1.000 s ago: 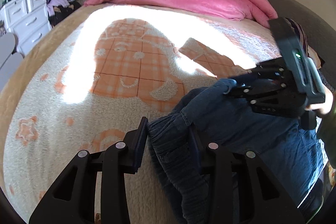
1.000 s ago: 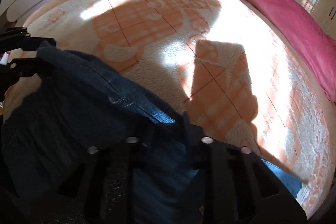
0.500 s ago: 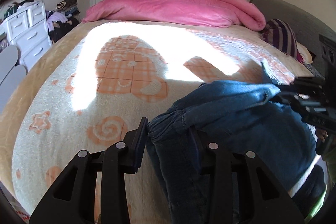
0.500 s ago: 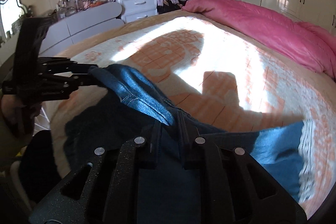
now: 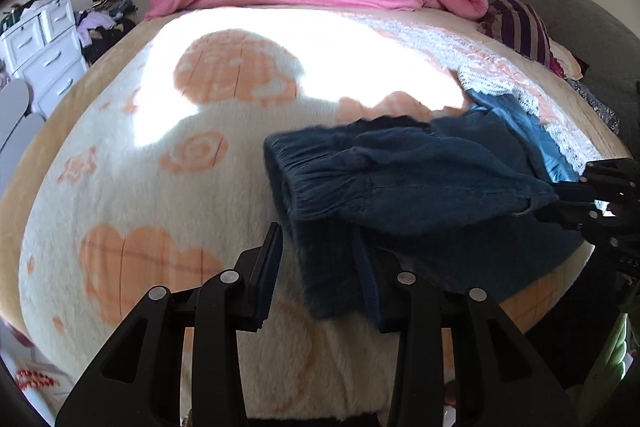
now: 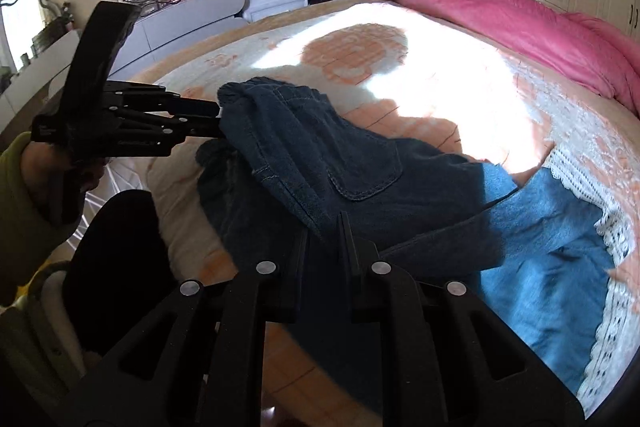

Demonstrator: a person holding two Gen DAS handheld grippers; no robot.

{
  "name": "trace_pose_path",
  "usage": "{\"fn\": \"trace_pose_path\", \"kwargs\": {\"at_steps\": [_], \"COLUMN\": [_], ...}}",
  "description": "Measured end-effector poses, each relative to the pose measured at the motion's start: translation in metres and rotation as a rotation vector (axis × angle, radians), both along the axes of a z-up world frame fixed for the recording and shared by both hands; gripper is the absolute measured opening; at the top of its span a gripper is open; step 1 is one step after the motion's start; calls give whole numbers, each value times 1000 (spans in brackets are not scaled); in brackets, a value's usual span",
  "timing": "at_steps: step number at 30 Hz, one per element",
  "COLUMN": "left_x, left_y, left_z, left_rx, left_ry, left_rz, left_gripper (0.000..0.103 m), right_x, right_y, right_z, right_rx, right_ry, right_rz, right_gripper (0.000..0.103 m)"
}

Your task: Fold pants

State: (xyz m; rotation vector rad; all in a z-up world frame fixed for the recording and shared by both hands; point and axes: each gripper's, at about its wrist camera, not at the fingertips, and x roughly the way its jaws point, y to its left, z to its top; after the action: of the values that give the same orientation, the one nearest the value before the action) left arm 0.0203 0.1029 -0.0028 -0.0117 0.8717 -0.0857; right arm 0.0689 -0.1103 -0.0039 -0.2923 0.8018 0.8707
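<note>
You've got the pants (image 5: 416, 179) stretched between both hands above the near edge of the bed (image 5: 120, 167), waistband taut from claw to claw. Your left gripper (image 5: 320, 267) is clamped on the gathered elastic end, cloth bunched thick between its jaws. Your right gripper (image 6: 324, 239) is pinched nearly flat on the other waistband corner, grasping a thin fold of denim. The legs trail off to the right, slack on the blanket (image 5: 224, 211).

To do this well, I'd say hold the waistband level and tight, and lay it down flat so the legs straighten out before you make any crease; a sagging middle could set a wrinkle.

That denim looks heavy and soft, dark blue, with a ribbed elastic waist and a stitched back pocket (image 6: 360, 171). The blanket under it is fluffy cream fleece with peach shapes, so the cloth may cling and not slide.
</note>
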Motion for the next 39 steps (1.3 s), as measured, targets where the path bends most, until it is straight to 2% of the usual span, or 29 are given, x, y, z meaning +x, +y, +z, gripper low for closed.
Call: {"fn": "trace_pose_path", "kwargs": {"at_steps": [6,8,11,12,13,14,15,17,18,20,21,23,26,29,33,36,38,39], "left_x": [-16,-21,-17,-15,-12,-7,-2,7,11,20,23,25,13,2,1,-1,-7,-11], "left_y": [11,16,22,23,24,25,25,23,23,26,28,31,27,28,30,31,27,23], "left_z": [-4,0,5,7,8,7,4,0,-3,-10,-13,-13,0,0,-12,-7,9,21], "left_rx": [-56,-97,-169,-181,-203,-246,-275,-304,-321,-376,-397,-432,-364,-315,-291,-275,-209,-152], "left_ry": [31,23,14,7,0,4,18,30,35,53,62,60,31,59,99,97,66,33], "left_rz": [8,11,15,17,12,-3,-7,-11,-8,7,17,23,-1,0,9,18,27,29], "left_gripper": [35,35,36,42,57,66,70,70,68,41,36,32,28,28,29,34,34,34], "right_x": [-16,-20,-26,-26,-27,-26,-26,-26,-27,-26,-26,-27,-33,-37,-35,-35,-36,-37], "right_y": [2,2,6,7,7,7,7,7,6,6,5,5,5,7,13,13,10,8], "right_z": [-15,-19,-24,-26,-27,-28,-28,-27,-26,-25,-24,-22,-16,-24,-42,-47,-43,-43], "right_rx": [-35,-19,-42,-50,-49,-42,-41,-39,-38,-37,-35,-32,-25,-37,-74,-74,-54,-49], "right_ry": [35,60,42,41,45,54,56,50,50,48,47,43,23,45,90,106,117,120], "right_rz": [-6,-5,6,5,1,-4,-7,-9,-10,-12,-13,-17,-8,-1,-7,-8,-5,-2], "right_gripper": [8,8,8,8,8,8,8,8,8,8,8,8,8,8,11,12,16,17]}}
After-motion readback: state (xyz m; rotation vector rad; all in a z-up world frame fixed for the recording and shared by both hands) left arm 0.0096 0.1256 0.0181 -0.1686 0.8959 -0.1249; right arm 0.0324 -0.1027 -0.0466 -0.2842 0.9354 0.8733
